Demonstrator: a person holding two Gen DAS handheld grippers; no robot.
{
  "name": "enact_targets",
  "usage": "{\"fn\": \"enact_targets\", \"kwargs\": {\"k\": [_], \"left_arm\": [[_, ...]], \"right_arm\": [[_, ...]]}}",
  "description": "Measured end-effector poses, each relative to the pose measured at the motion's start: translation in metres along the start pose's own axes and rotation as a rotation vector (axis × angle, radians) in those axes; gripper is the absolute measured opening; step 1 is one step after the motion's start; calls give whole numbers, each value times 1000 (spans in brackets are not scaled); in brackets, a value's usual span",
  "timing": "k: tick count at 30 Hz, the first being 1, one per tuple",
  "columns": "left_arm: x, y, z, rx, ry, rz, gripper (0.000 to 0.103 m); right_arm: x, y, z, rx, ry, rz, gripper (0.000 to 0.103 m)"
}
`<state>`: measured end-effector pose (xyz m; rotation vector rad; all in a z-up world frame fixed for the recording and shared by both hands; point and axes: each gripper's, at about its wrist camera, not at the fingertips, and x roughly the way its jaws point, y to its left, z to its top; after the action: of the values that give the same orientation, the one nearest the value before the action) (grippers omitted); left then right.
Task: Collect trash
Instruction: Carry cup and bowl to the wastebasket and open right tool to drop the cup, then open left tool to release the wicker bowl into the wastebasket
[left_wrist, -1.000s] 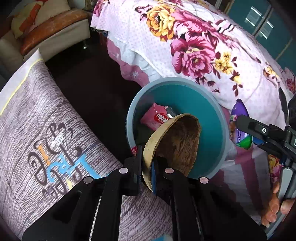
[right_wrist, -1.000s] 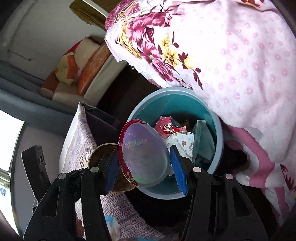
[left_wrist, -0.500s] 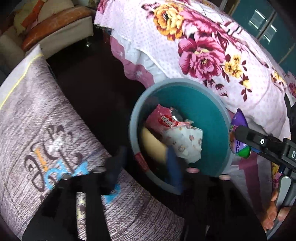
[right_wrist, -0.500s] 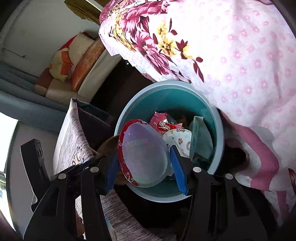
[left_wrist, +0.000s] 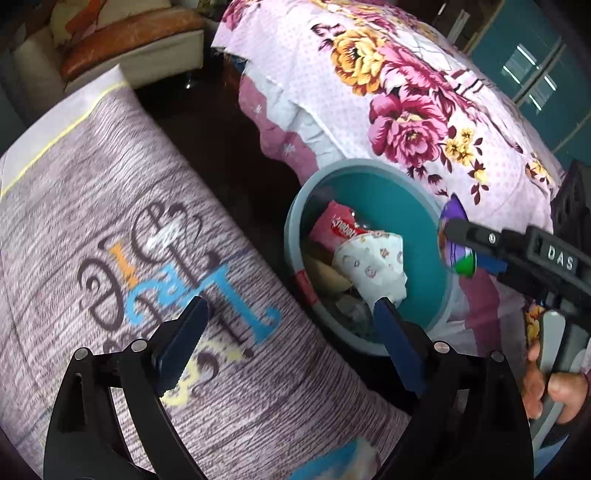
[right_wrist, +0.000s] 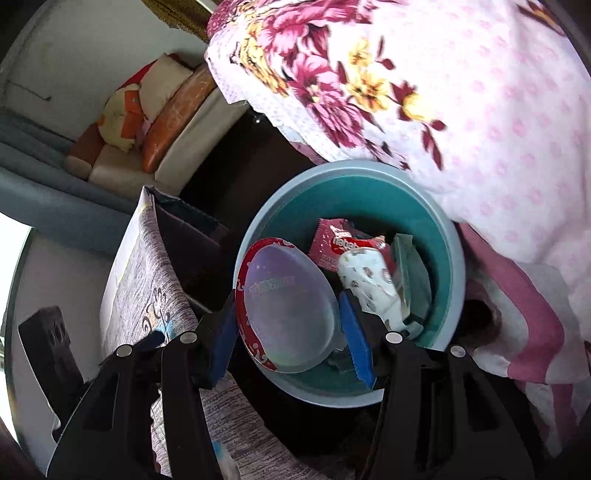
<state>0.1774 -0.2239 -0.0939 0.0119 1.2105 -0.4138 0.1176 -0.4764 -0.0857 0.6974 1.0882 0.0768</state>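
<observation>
A teal trash bin (left_wrist: 413, 184) stands on the dark floor beside the bed; it also shows in the right wrist view (right_wrist: 369, 188). It holds a red wrapper (left_wrist: 338, 225), a white printed paper cup (left_wrist: 373, 262) and a brown shell (left_wrist: 327, 277). My left gripper (left_wrist: 288, 332) is open and empty just above the bin's near rim. My right gripper (right_wrist: 291, 314) is shut on a round plastic lid with a red rim (right_wrist: 284, 302), held over the bin's near left edge. The lid shows edge-on in the left wrist view (left_wrist: 456, 240).
A grey printed pillow (left_wrist: 129, 258) lies to the left of the bin. A floral bedsheet (left_wrist: 388, 92) hangs over the bin's far side. A sofa with cushions (right_wrist: 159, 122) stands further back across the dark floor.
My left gripper opened and let go of the brown shell, which dropped into the bin. The right gripper kept hold of the lid and shifted slightly over the bin.
</observation>
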Motion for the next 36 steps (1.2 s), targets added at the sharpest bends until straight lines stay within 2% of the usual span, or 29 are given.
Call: {"fn": "enact_targets", "kwargs": {"k": [3,5,7,9,18,22,25,26,27,31,36], "left_arm": [[-1,8,-4,-27,5,-6,92],[-2,13,-6,-41,3,-10,92],[-5,15,-8,-47,-2,-10,92],[-8,17,-9,-45,-11,-7,92],[-25,19,-17,-43,-25,10,93],[-39,17,-22,-39,-41,27,94],[-48,15,-26,-29,-43,53,96],[-52,14,-28,-26,-48,66,96],[-56,14,-30,-24,-54,75,96],[-70,14,-37,-34,-73,87,96],[-88,18,-48,-66,-87,87,96]], "right_arm": [[2,8,0,-12,-7,-7,57],[3,11,0,-14,-7,-10,66],[4,13,0,-13,-2,-10,68],[3,13,0,-6,-2,-14,73],[-7,26,-8,-38,-12,-49,83],[-14,30,-13,-65,-27,-66,83],[-19,38,-19,-95,-31,-71,84],[-22,41,-23,-109,-28,-66,90],[-23,43,-25,-118,-26,-61,92],[-32,53,-34,-172,-21,-69,94],[-48,74,-49,-250,-57,-84,95]]}}
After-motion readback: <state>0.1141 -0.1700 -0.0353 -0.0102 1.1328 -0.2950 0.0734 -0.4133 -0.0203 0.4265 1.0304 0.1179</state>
